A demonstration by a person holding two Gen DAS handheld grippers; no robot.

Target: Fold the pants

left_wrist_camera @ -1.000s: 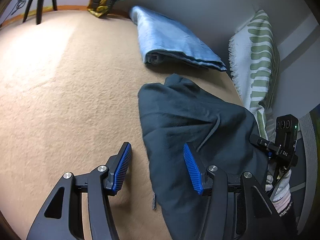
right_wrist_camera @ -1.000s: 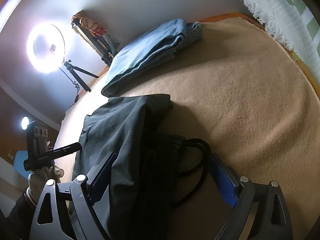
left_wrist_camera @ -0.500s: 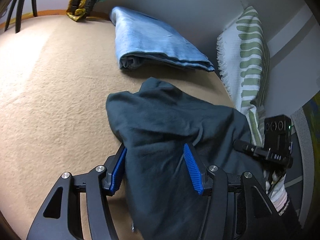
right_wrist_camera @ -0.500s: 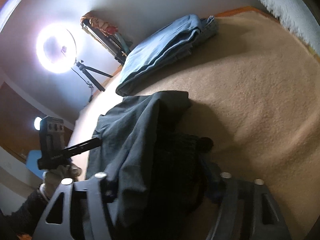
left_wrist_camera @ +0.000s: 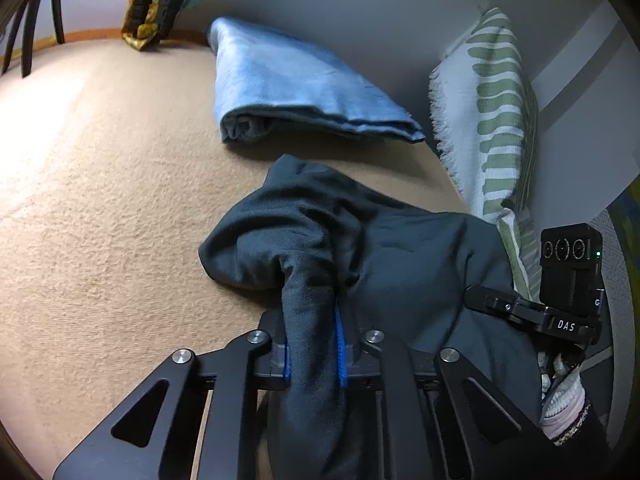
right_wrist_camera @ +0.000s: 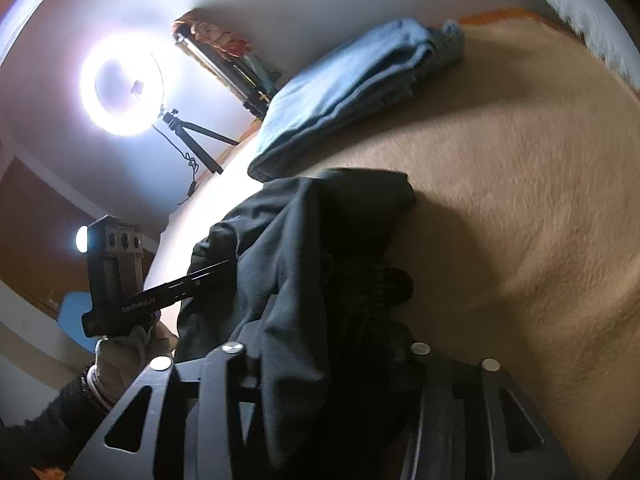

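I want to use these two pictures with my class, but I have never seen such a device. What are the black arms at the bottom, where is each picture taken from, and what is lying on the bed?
No robot here: a person holds hand-operated tongs in each hand, with a camera looking along each pair. In the left camera's picture, the left tongs are closing on a bunched fold of the dark pants. In the right camera's picture, the right tongs are closing with the pants between them. Behind lie folded blue jeans on a tan blanket, beside a striped pillow.
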